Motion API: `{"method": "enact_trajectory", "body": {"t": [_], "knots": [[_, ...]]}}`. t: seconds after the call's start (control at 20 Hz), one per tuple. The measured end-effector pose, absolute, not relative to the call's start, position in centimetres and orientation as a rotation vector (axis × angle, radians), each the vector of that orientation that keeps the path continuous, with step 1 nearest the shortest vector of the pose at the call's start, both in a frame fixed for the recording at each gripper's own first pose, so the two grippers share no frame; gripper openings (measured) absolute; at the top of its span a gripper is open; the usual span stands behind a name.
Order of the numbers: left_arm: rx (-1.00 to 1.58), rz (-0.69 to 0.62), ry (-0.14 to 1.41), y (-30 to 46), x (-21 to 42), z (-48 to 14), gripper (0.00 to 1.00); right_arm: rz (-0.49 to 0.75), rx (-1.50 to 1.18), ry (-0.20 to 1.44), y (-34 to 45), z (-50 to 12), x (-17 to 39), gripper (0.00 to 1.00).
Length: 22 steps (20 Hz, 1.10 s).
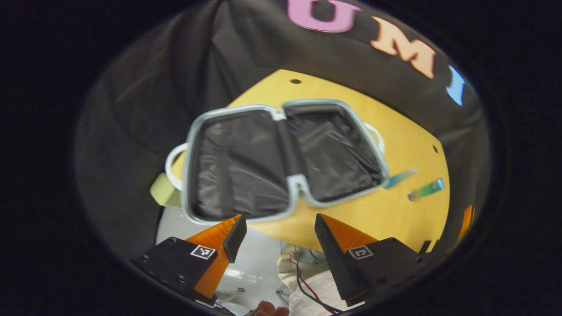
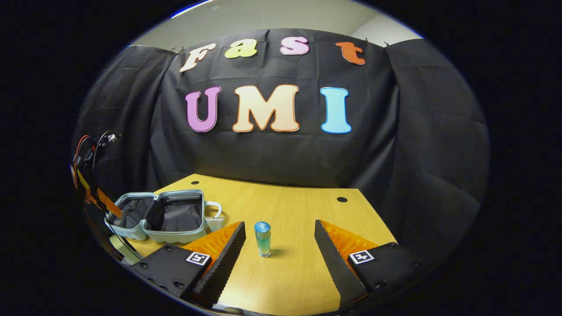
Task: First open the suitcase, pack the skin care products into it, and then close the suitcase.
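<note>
In the left gripper view, the left gripper (image 1: 281, 230) hangs above the near edge of the worktop (image 1: 395, 206) with its jaws apart and holding nothing. The suitcase (image 1: 285, 158) lies fully open just beyond them, toward 12 o'clock, both halves flat and lined with dark, loose cloth; nothing seems packed yet. A pale handle loop (image 1: 169, 164) sticks out at 9 o'clock. Two blurred, greenish-blue streaks lie at 3 o'clock of the case; I cannot tell whether they are one product or two.

In the right gripper view, the right gripper (image 2: 277, 250) has its jaws wide apart, low over the worktop, with a small skin care bottle (image 2: 263, 239) standing upright between them, untouched. The suitcase sits well apart at 9 o'clock. The bottle looks light, stiff and smooth, probably glass or hard plastic, so likely slippery and easy to tip; a grip around its mid-body below the cap seems safest.

The worktop is smooth yellow wood-grain with cable holes (image 2: 342, 199), enclosed by black cloth walls.
</note>
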<state>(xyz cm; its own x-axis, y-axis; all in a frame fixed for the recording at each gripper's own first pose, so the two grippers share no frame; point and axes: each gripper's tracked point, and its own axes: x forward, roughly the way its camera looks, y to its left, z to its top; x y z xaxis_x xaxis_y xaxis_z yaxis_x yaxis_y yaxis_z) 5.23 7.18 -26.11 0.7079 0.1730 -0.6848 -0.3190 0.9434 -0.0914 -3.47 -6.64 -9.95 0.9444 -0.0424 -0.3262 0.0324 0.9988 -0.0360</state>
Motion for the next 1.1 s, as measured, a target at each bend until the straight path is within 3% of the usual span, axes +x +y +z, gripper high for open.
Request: {"method": "enact_trajectory", "body": {"t": [0.3, 0.5, 0.85, 1.1], "knots": [[-0.167, 0.068, 0.65, -5.9, 10.6, -26.5, 0.96, 0.041, -0.049, 0.357, -8.9, -10.8, -3.0, 0.99], [-0.073, 0.013, 0.623, -10.4, 13.9, -27.6, 0.95, 0.086, -0.053, 0.371, -9.7, -11.3, -2.9, 0.99], [0.026, -0.014, 0.514, -14.8, 20.9, -28.9, 0.95, 0.122, -0.042, 0.415, -10.4, -13.9, -2.3, 0.99], [0.052, 0.052, 0.447, -15.3, 24.7, -29.0, 0.95, 0.107, -0.065, 0.453, -11.5, -15.5, -2.1, 0.99]]}}
